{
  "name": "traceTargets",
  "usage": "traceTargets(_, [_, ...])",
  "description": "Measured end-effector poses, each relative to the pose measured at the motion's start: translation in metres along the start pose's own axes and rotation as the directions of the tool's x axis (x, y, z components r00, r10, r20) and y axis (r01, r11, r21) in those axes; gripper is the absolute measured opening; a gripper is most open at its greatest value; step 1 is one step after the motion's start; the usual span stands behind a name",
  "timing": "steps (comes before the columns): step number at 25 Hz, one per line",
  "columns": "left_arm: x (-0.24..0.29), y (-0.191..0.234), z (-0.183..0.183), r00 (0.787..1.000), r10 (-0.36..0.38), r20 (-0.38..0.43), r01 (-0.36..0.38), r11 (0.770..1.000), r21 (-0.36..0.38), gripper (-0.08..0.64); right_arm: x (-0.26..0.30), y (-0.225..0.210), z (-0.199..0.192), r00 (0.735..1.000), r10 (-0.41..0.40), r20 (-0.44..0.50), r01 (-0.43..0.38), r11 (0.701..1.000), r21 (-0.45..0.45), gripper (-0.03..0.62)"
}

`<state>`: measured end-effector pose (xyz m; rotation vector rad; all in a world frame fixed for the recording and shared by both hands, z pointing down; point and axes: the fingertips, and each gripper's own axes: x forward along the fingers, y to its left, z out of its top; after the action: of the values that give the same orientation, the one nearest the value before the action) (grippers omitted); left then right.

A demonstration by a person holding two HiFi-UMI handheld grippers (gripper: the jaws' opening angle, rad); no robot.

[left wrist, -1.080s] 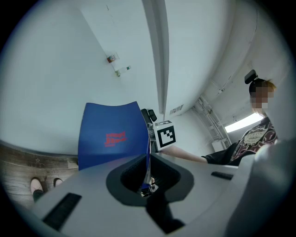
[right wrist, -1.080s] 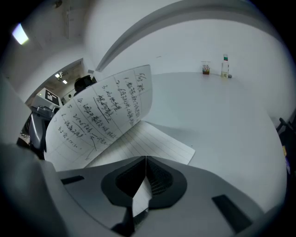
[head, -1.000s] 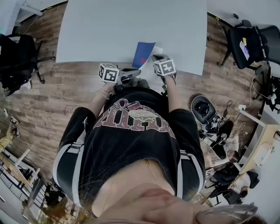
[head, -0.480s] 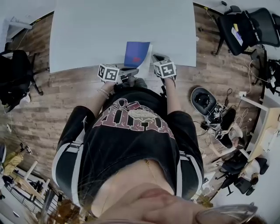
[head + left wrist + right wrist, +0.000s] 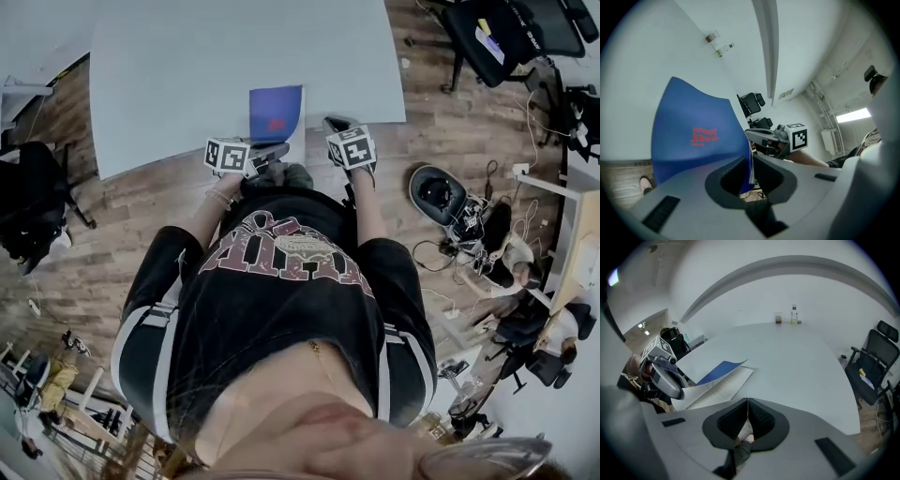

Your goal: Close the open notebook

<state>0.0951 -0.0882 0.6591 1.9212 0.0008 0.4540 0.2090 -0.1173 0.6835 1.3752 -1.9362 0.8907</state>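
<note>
Grey-white table [image 5: 187, 66], wood plank floor [image 5: 141, 202] around it. The person stands at the table's near edge with a gripper in each hand.

Notebook [image 5: 275, 114]: lies at the near edge of the table, about midway along it, not yet closed. In the right gripper view its blue cover [image 5: 719, 370] is raised at a slant over the white lined page [image 5: 723, 389], which lies flat on the table. In the left gripper view the cover [image 5: 693, 136] bows up like a sail, with red print on its face.

Left gripper [image 5: 747, 171]: claw narrow, clamped on the near edge of the blue cover. The sheet runs straight between the two pads. The jaws have just eased a shade wider, yet the pads press the cover. In the head view this gripper [image 5: 279, 151] sits at the notebook's near side, just over the table's edge.

Right gripper [image 5: 747, 420]: claw closed pad to pad, nothing between. Through the gap only a shoe and floor show. It hovers over the near edge, just right of the notebook and clear of it [image 5: 335, 125].

Far edge of table: two small bottles [image 5: 778, 318] [image 5: 794, 314], side by side, well apart from the notebook.

Black office chair [image 5: 876, 362] stands off the table's right edge.
</note>
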Motion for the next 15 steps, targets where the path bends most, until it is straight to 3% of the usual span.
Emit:
traceTargets(8, [0.014,-0.002,-0.002,0.999,0.013,-0.043,-0.011,0.999,0.033,0.122,-0.018,-0.011,-0.017,0.999,-0.037,0.008,0.036,0.998,0.044,0.019])
traceTargets(15, [0.024,-0.014,-0.005,0.998,-0.021,-0.057,0.024,0.998,0.062,0.172,-0.026,-0.012,-0.028,0.998,-0.055,0.007,0.055,0.996,0.064,0.020])
